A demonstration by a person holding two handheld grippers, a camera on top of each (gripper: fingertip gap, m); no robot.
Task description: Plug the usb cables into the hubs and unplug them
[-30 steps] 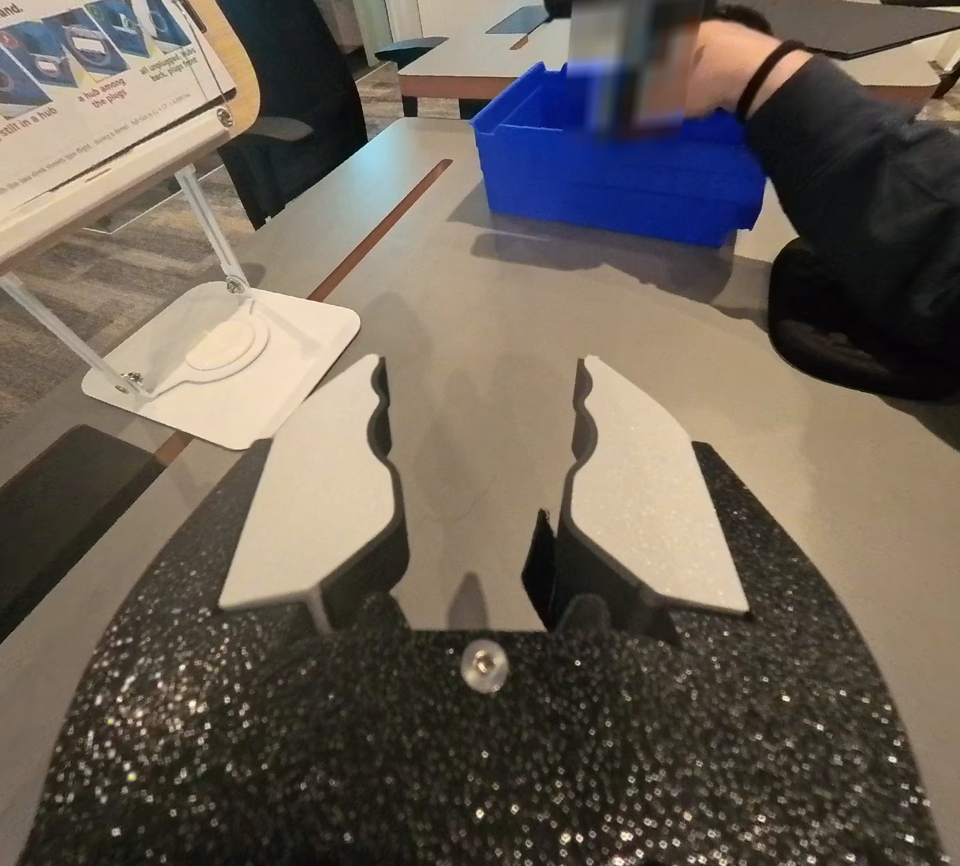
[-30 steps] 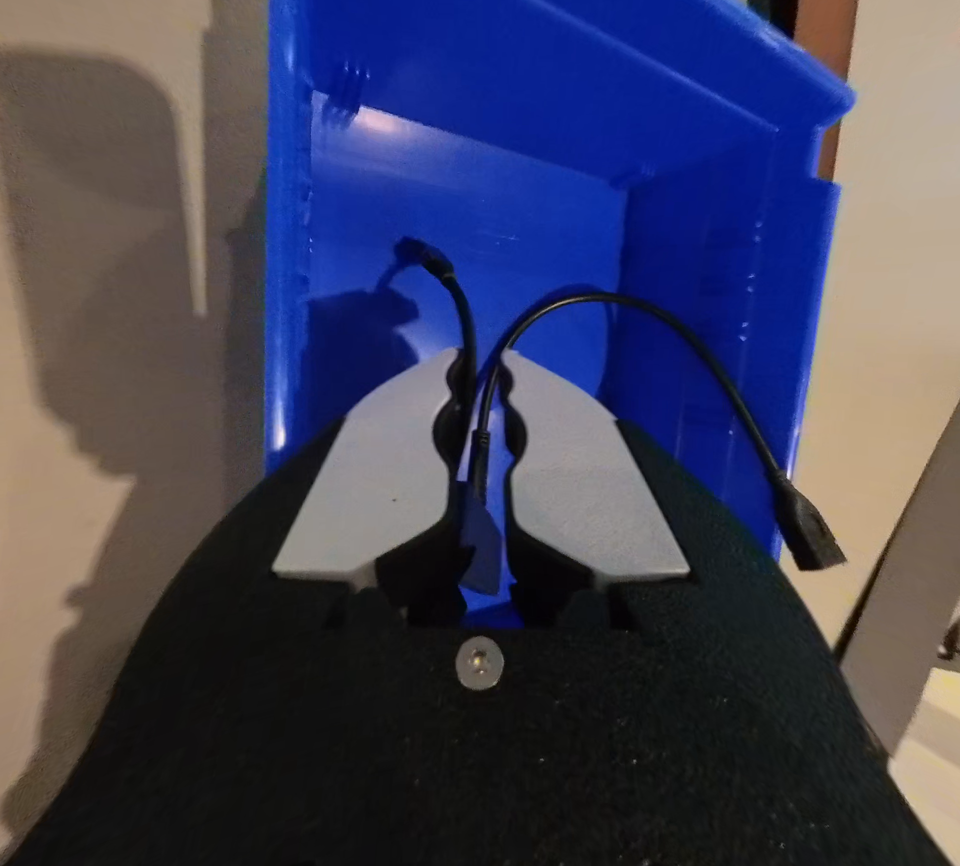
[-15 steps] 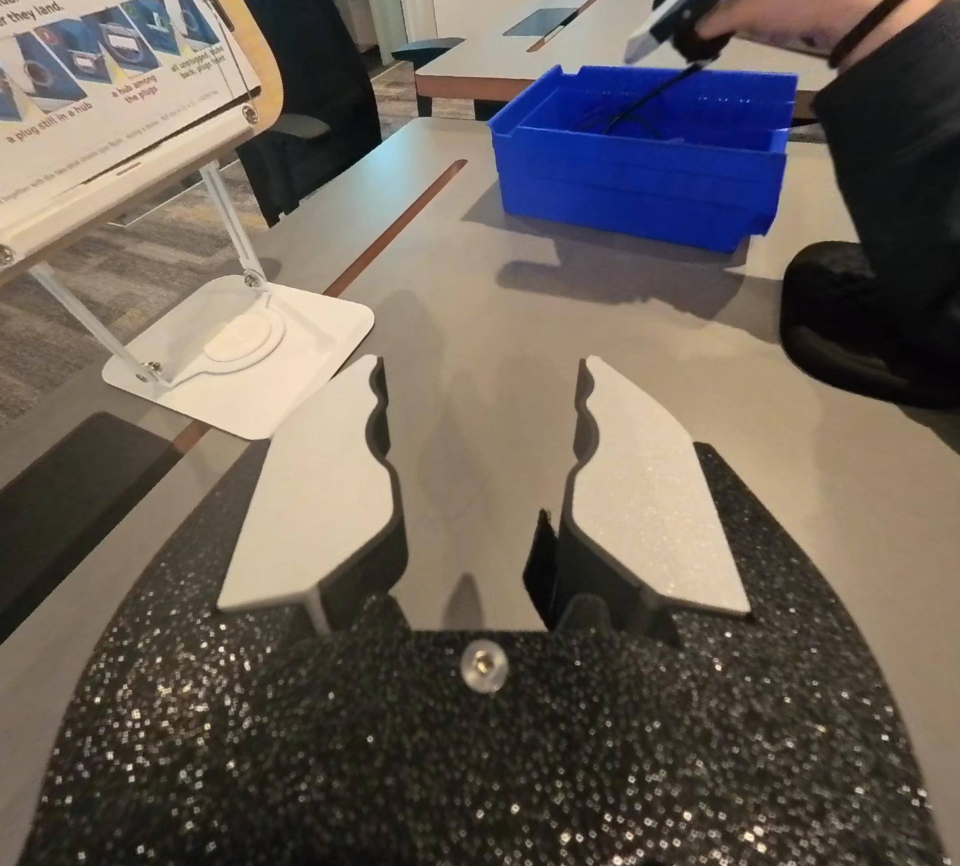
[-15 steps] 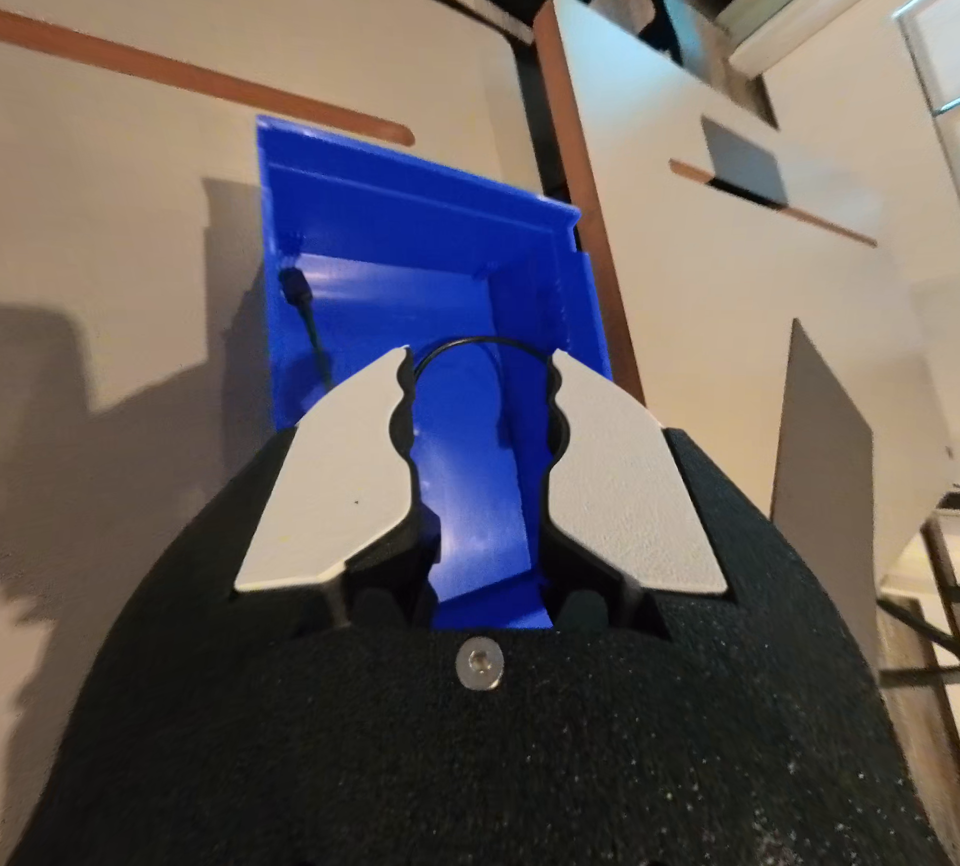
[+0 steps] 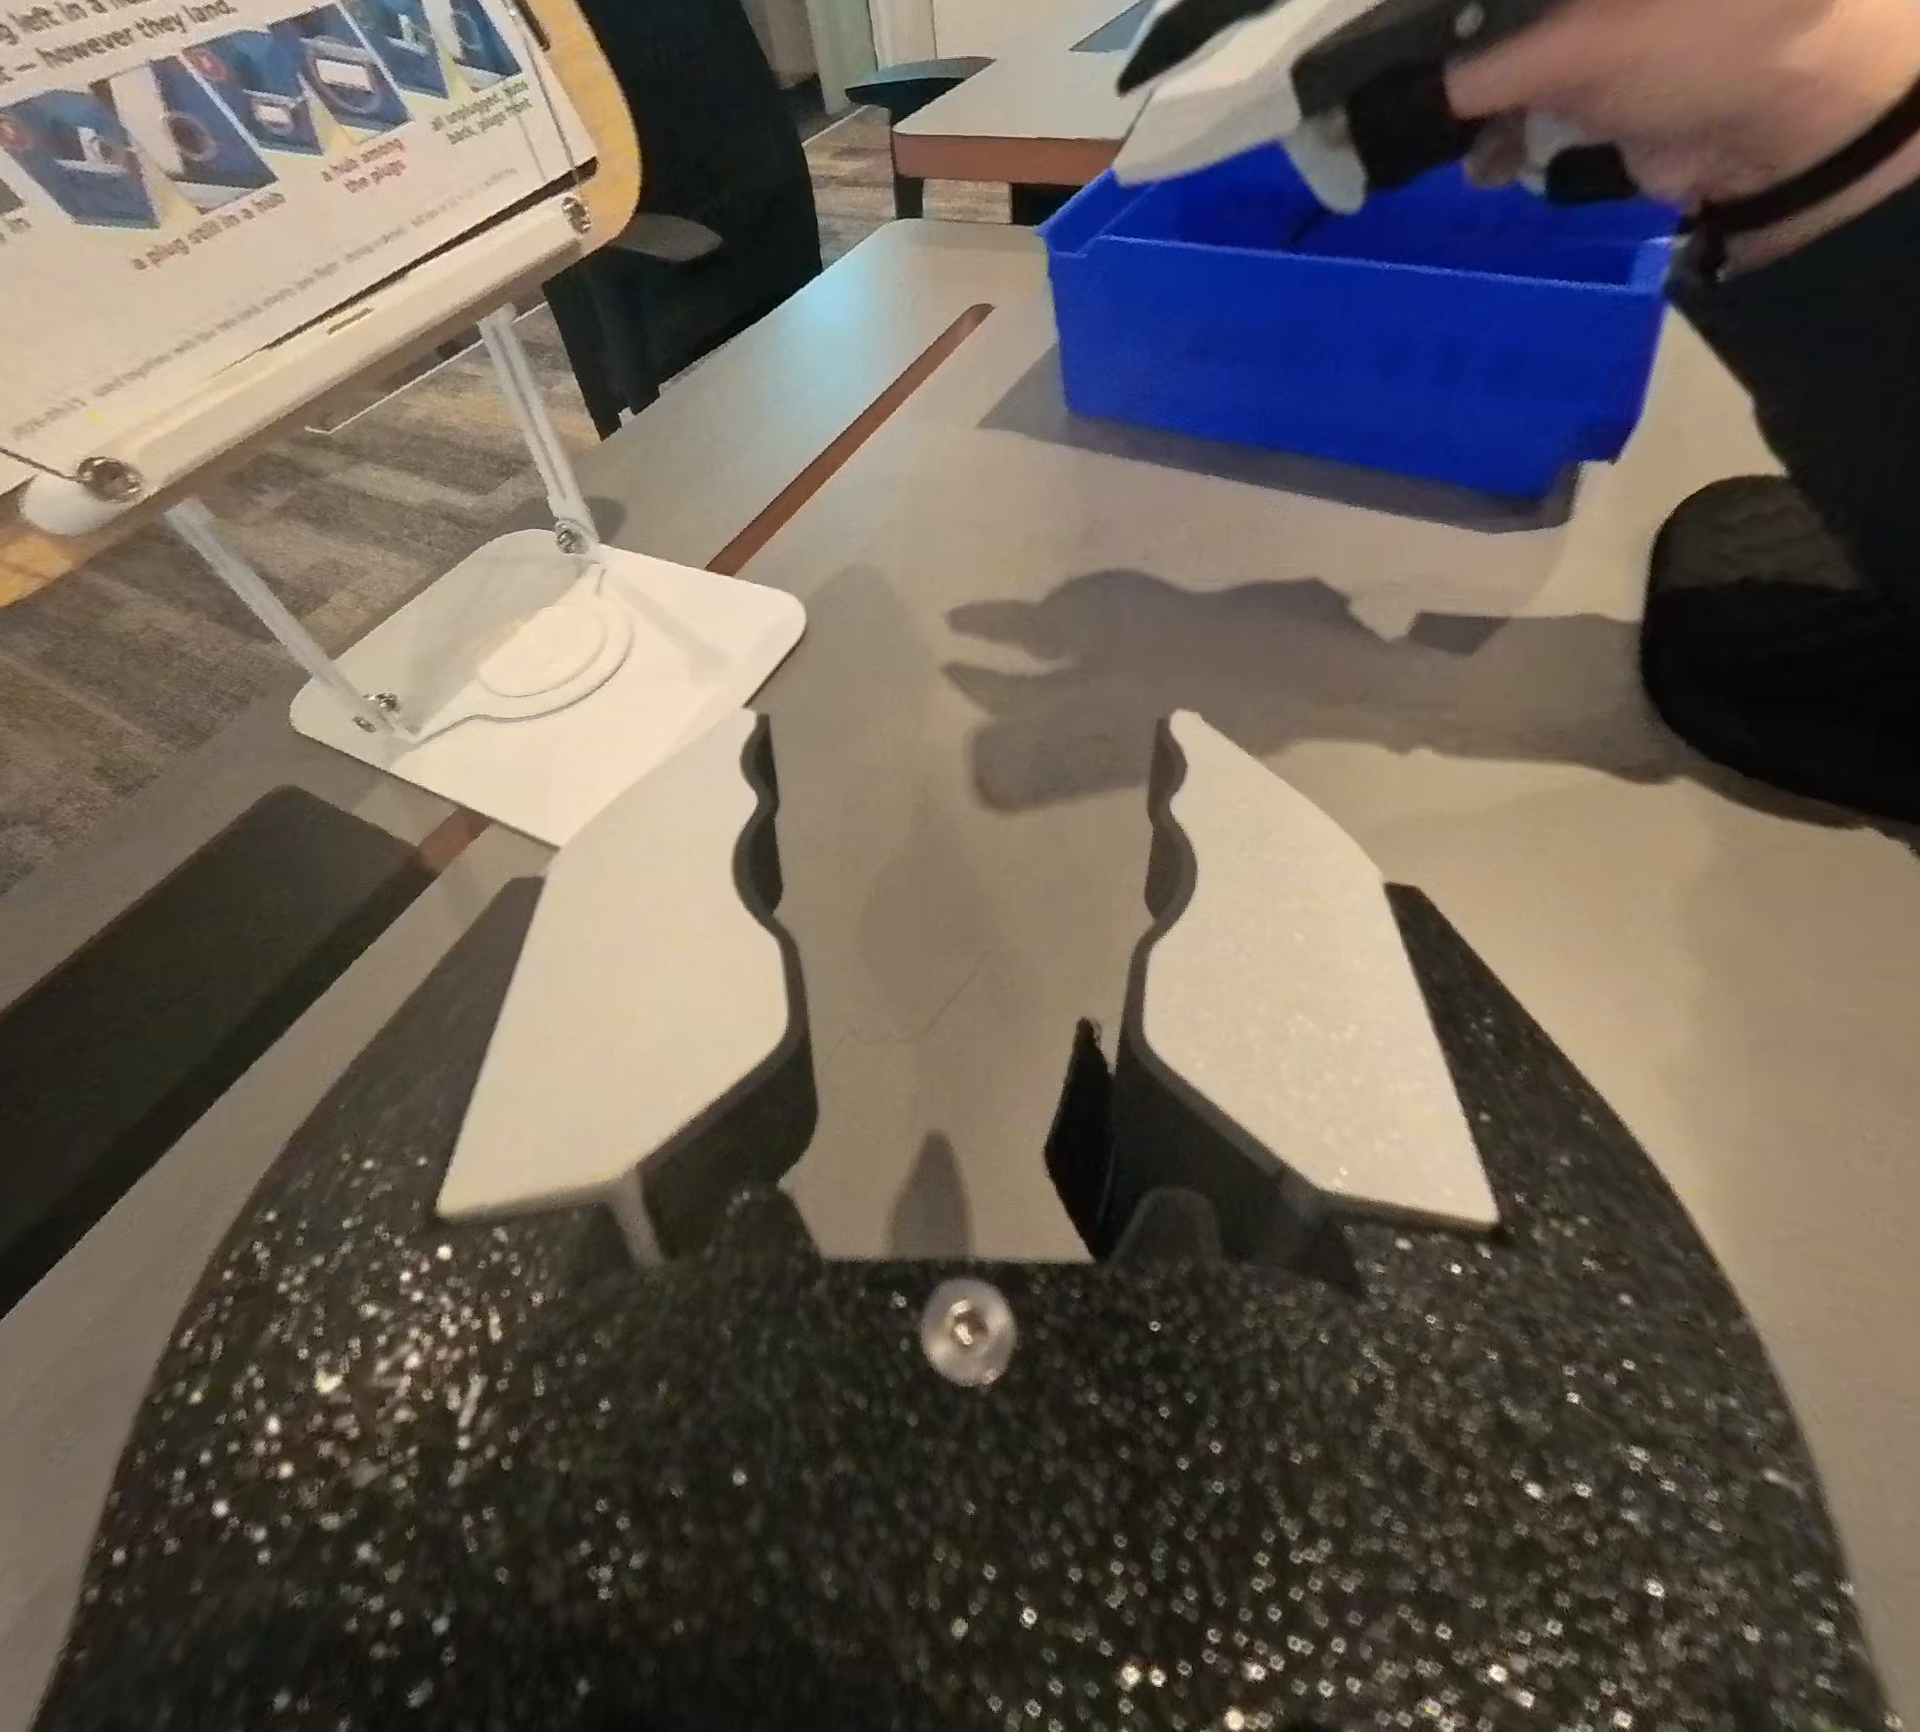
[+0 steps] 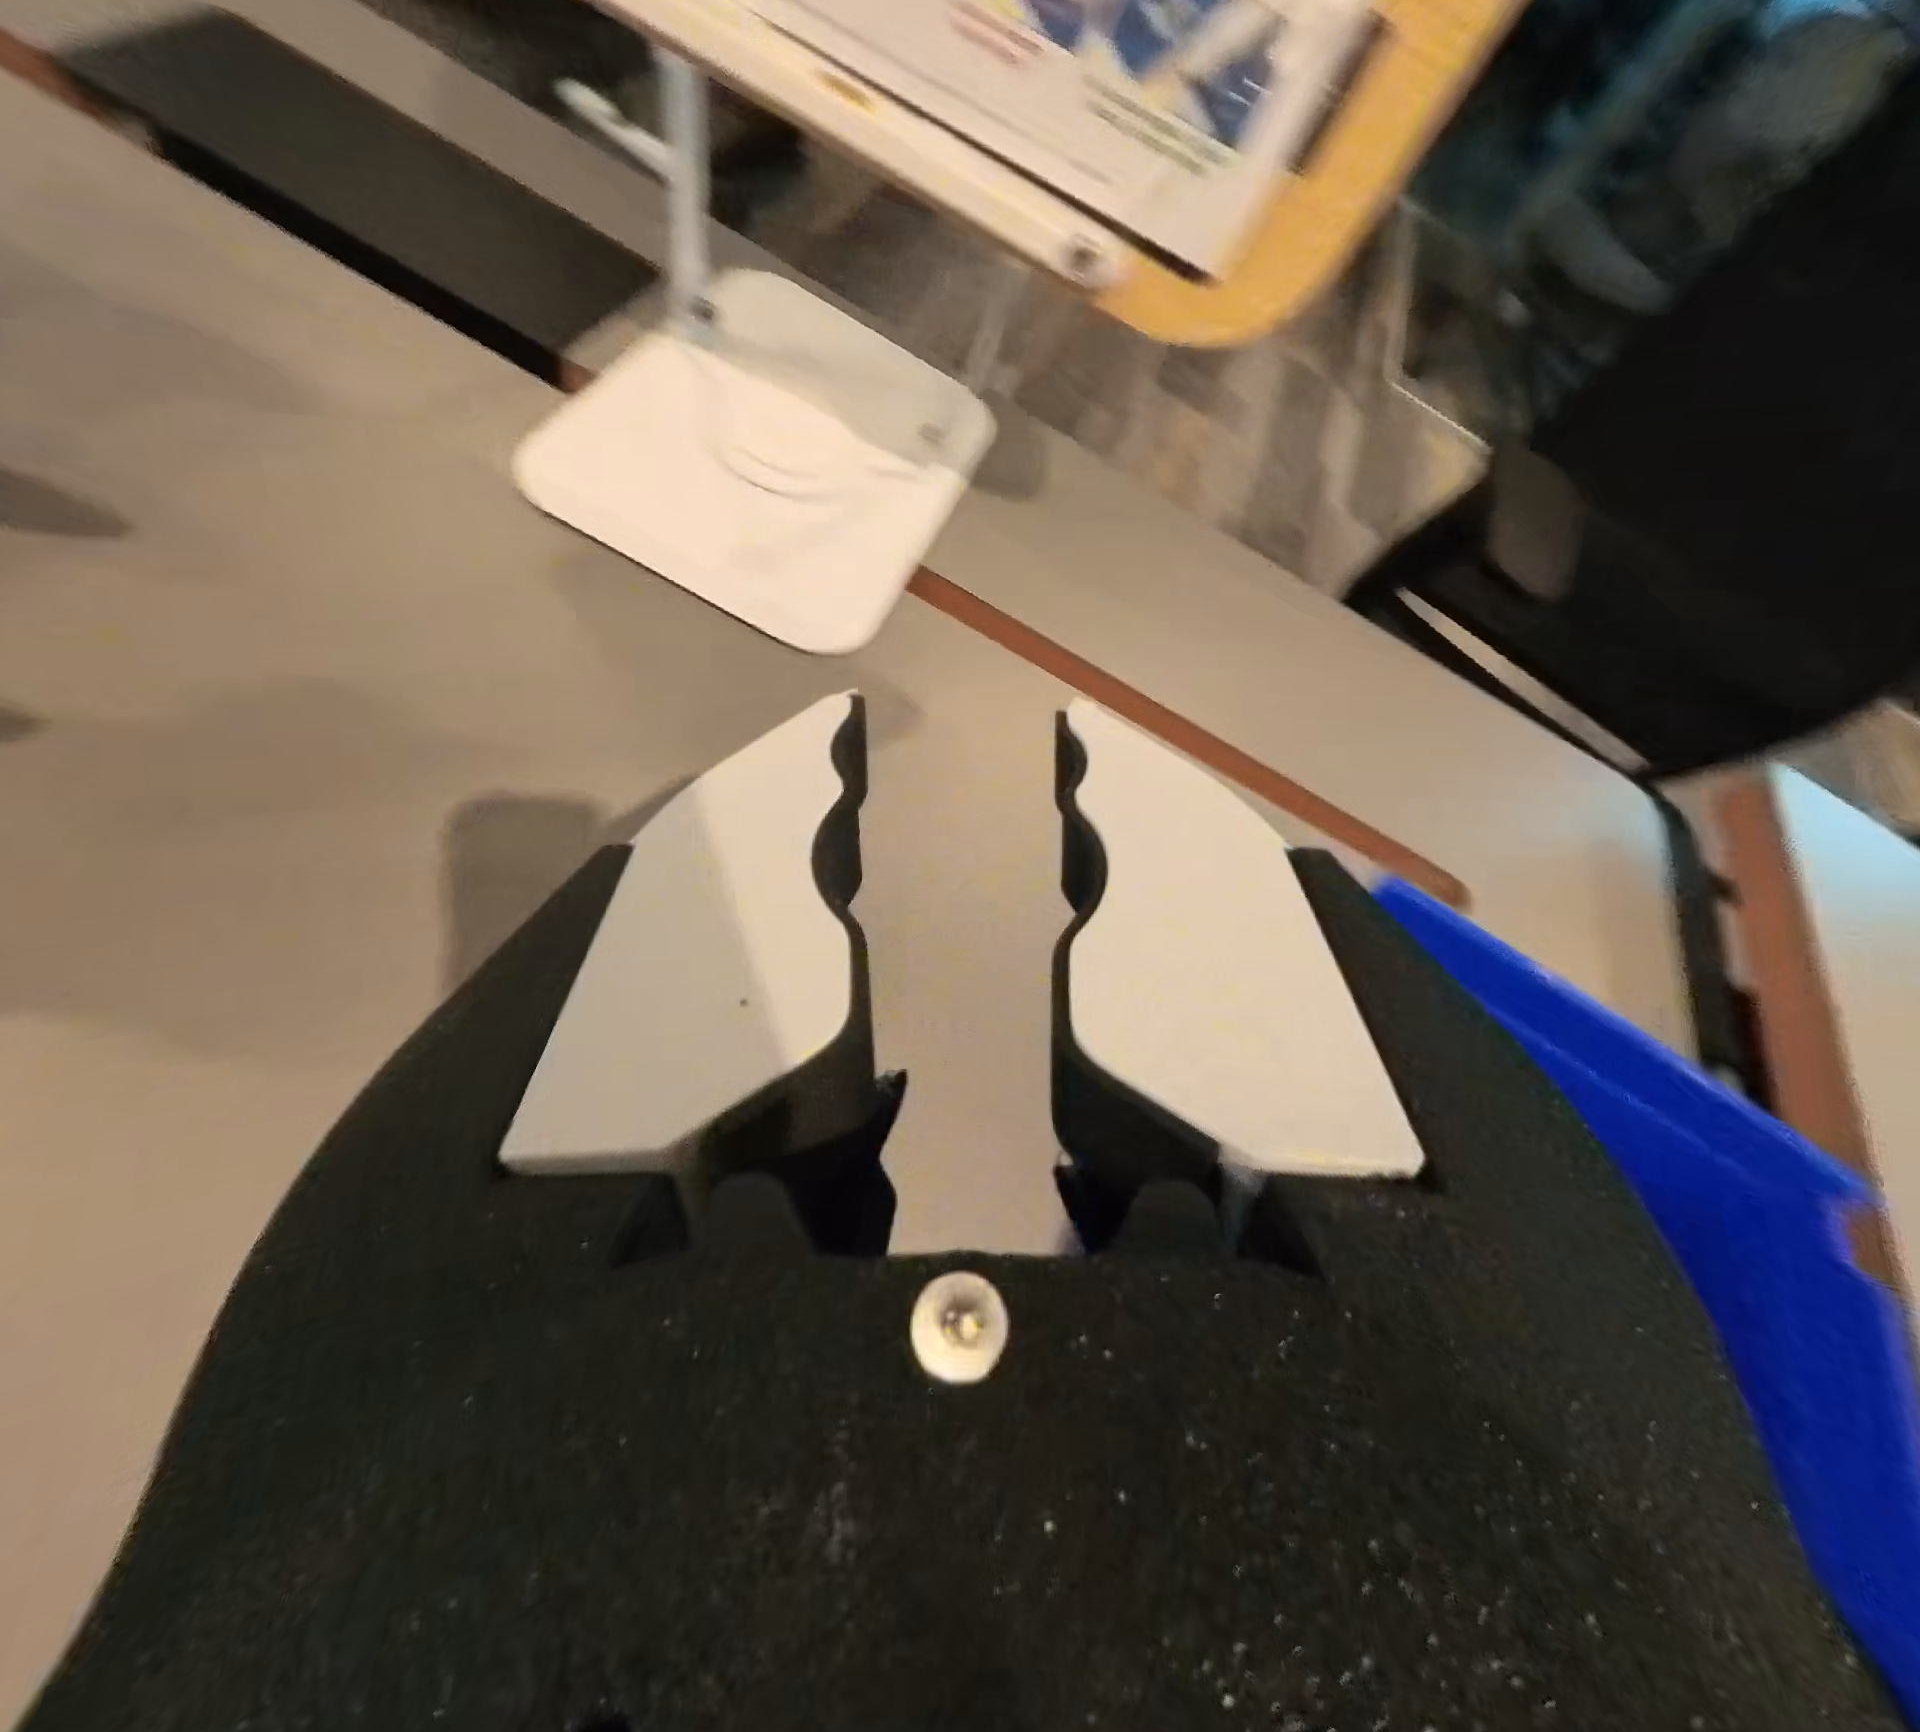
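Both our grippers, left gripper (image 5: 961, 835) and right gripper (image 6: 958, 809), are spread and empty; the cables, unseen now, are likely light and floppy: pinch the stiff plug.

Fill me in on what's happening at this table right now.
A person is working with two handheld grippers over a grey table. The left gripper is open and empty, low over bare tabletop. The right gripper, also open and empty, is up in the air beside the blue bin and points toward an instruction sheet on a stand. No cable or hub is visible in either view; the bin's contents can't be seen from here.
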